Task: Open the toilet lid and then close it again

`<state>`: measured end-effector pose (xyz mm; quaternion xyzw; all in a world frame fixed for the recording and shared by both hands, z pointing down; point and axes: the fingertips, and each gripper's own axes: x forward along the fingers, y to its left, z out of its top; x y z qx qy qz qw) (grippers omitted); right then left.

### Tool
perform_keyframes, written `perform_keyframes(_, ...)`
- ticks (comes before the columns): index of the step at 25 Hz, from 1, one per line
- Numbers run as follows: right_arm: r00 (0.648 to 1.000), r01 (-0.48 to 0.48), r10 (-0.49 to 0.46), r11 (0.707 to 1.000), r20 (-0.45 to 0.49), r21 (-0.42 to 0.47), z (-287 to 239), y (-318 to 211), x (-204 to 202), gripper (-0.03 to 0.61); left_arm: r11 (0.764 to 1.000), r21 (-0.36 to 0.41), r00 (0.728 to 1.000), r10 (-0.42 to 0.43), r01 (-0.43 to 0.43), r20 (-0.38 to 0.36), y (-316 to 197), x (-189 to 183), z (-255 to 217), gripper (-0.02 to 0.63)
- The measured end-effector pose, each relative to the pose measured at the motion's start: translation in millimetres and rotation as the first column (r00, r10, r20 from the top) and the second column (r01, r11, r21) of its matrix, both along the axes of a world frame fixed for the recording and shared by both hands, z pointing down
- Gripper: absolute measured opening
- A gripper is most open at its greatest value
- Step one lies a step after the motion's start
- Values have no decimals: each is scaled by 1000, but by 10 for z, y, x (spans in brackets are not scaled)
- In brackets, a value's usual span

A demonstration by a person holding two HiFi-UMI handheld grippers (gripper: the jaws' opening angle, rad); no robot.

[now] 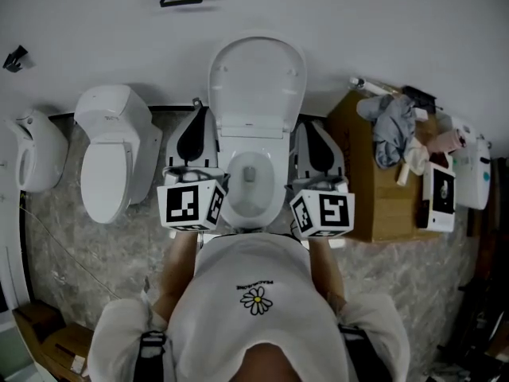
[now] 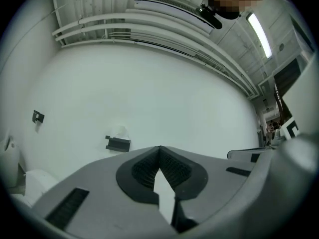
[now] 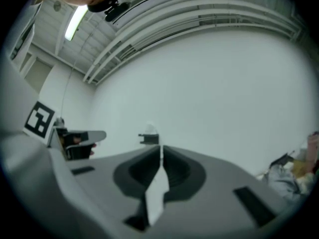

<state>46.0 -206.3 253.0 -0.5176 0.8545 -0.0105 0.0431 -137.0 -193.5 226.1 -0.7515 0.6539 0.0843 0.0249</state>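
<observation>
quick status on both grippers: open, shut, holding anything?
Left gripper: closed, nothing between the jaws.
Right gripper: closed, nothing between the jaws.

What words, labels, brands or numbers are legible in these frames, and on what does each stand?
No text is legible.
Person's white shirt, small dark lettering above the daisy print: too small to read.
Two black-and-white square-marker cubes: coded patterns only, no words.

White toilet lid [image 1: 256, 74], grey marbled floor [image 1: 67, 253]
</observation>
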Motion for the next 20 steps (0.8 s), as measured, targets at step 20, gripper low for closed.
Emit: perform_keyframes(20, 1000, 1, -2, 999, -9, -39, 153, 117, 56, 38, 999, -32, 1000, -28, 28, 2, 125, -16, 193, 20)
